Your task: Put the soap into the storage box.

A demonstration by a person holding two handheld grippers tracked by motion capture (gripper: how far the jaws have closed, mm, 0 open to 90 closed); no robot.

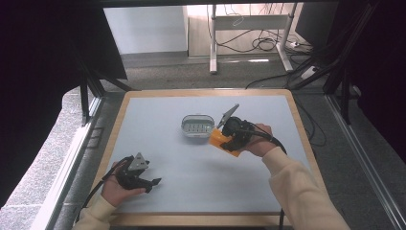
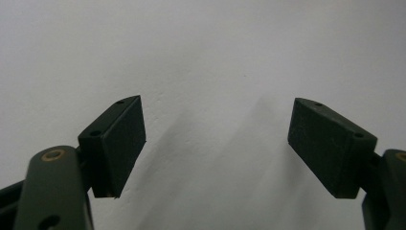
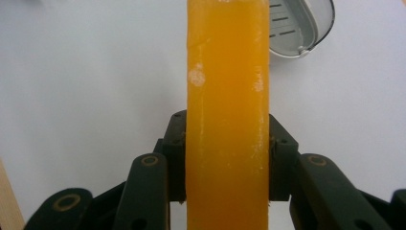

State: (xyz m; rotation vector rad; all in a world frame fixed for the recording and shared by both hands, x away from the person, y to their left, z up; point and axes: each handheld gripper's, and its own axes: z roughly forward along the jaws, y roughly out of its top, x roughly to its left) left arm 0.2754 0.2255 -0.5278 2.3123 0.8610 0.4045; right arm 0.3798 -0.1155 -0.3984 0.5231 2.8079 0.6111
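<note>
Right tool is clamped on an orange block, pads pressing both flat sides. In the right gripper view the orange block stands upright between the black jaws and runs out past the top edge of that view; surface is glossy w/ a couple of pale scuffs. In the high view the block sits at the left end of the tool, right of centre of the tabletop, just near-right of a small white tray; can't tell if the block touches the tabletop. The tray is rounded, w/ slots in its floor and a clear rim; its corner shows top right in the right gripper view, just behind the block. Person's right hand grips the tool body, cream sleeve coming in from the near right.

Left tool is at the near left of the tabletop, held in the left hand, well apart from block and tray. Its jaws stand wide, nothing between them; pads face plain pale surface.
</note>
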